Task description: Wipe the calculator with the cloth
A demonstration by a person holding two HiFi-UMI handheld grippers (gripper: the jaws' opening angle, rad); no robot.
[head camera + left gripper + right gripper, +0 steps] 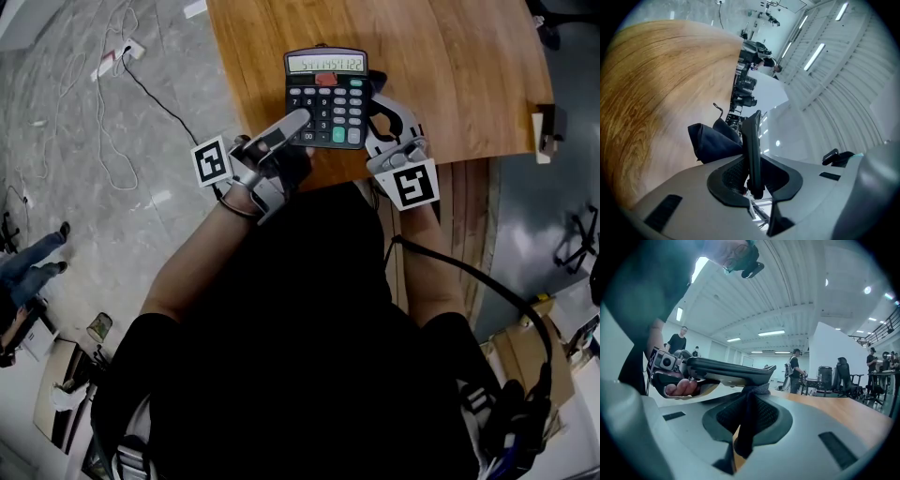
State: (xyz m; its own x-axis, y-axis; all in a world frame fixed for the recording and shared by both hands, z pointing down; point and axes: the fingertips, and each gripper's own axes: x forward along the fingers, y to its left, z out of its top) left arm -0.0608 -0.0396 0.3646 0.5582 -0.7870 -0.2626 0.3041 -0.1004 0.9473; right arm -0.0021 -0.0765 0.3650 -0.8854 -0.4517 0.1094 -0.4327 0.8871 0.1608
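A black calculator (325, 98) with a lit display hangs above the wooden table (450, 66). My left gripper (298, 122) is shut on its lower left corner; in the left gripper view the calculator (753, 145) stands edge-on between the jaws of the left gripper (752, 183). My right gripper (380, 103) sits at the calculator's right side, shut on a dark cloth (377, 80). In the right gripper view the cloth (746, 427) is pinched in the right gripper (745, 423) and bunches against the calculator's (726, 370) edge. The cloth (712, 140) also shows behind the calculator.
The table's near edge runs just under both grippers. A small fitting (544, 131) sits at the table's right edge. White cables (112, 84) and a power strip (131, 49) lie on the grey floor to the left. A person's legs (33, 262) show at far left.
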